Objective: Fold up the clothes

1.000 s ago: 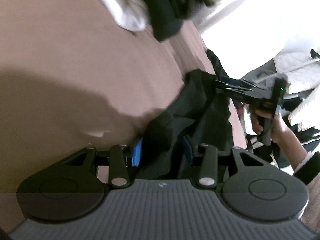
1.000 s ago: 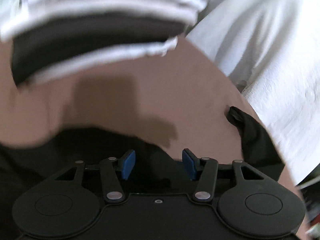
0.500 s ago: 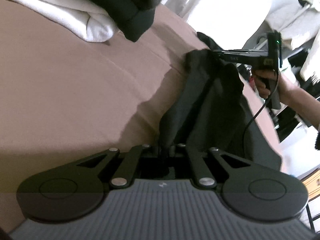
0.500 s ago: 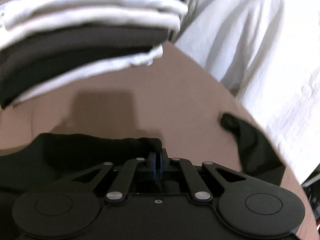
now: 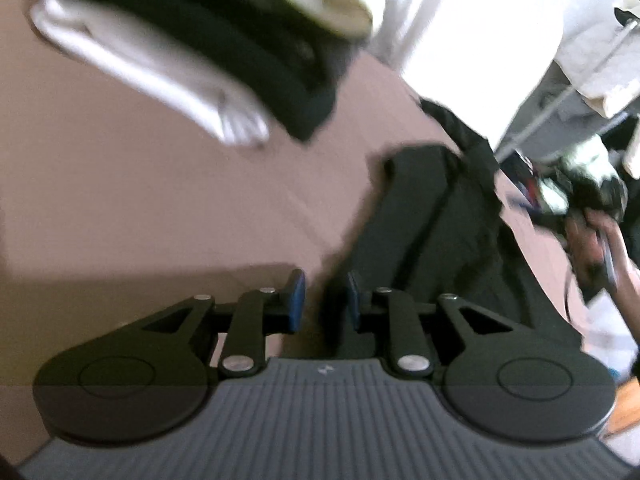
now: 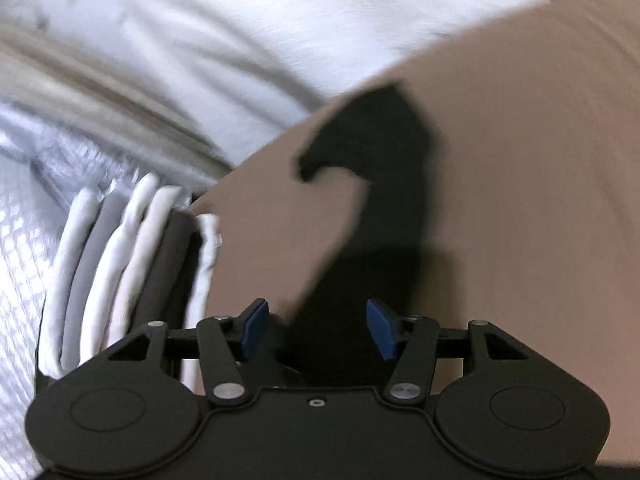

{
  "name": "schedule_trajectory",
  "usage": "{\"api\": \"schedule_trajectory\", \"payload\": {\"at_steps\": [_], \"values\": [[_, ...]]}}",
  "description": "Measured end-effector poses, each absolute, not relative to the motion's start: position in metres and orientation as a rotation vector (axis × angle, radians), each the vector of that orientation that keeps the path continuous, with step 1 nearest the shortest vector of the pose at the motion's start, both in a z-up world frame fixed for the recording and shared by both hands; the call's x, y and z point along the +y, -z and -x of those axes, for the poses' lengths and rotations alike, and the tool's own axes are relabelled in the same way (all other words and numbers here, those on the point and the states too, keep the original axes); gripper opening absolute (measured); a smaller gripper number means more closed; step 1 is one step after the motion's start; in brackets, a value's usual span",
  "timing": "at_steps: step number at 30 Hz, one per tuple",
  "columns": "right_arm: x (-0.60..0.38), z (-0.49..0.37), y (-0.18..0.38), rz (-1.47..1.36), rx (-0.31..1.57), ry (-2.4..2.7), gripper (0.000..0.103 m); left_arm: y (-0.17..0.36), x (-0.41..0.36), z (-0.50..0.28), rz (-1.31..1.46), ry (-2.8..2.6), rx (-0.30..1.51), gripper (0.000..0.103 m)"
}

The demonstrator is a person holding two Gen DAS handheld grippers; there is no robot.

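While blur smears edges | left claw (image 5: 322, 300) spread | right claw (image 6: 316, 328) spread over black garment (image 6: 372, 184)

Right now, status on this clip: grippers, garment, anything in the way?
Left gripper open, right gripper open. Black garment lies loose on brown sheet. Folded stack nearby, not blocking.

A brownish-pink bedsheet (image 5: 140, 200) covers the surface, white quilted bedding (image 6: 240, 40) beyond it (perhaps a duvet), under bright overexposed light.

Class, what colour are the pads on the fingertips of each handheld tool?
Blue pads on black linkages, clearest in the right wrist view; the left tool's pads match.
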State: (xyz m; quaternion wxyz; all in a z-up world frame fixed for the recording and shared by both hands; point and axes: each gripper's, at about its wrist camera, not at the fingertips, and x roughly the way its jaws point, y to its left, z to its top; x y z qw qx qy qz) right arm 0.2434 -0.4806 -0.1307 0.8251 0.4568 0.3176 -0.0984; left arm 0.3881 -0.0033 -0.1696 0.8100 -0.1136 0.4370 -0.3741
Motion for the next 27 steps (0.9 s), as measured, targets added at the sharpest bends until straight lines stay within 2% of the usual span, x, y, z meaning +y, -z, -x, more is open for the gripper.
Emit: {"api": "schedule_trajectory", "payload": {"at_steps": [4,10,14,18,21,25,27], "values": [[-0.5,-0.216,0.152,-0.997,0.671,0.243,0.06,0.142,-0.026,-0.375,0.236,0.84,0.897,0.023],[-0.523,-0.218,0.164,-1.076,0.614,0.265,0.061,0.141,-0.118,-0.362,0.162,0.977,1.052,0.03],[-0.534,-0.239,0.17,-1.101,0.596,0.232,0.063,0.159,-0.136,-0.382,0.332,1.018,1.202,0.03],[-0.539,-0.257,0.179,-1.146,0.583,0.157,0.063,0.167,-0.159,-0.382,0.234,1.036,1.173,0.031],[-0.542,-0.271,0.182,-1.141,0.584,0.183,0.063,0.175,-0.178,-0.373,0.063,0.999,1.141,0.033],[-0.547,-0.287,0.176,-1.111,0.578,0.237,0.063,0.185,-0.167,-0.377,0.097,1.033,1.105,0.034],[-0.549,-0.295,0.171,-1.062,0.589,0.273,0.063,0.183,-0.161,-0.379,0.123,0.987,1.029,0.034]]}}
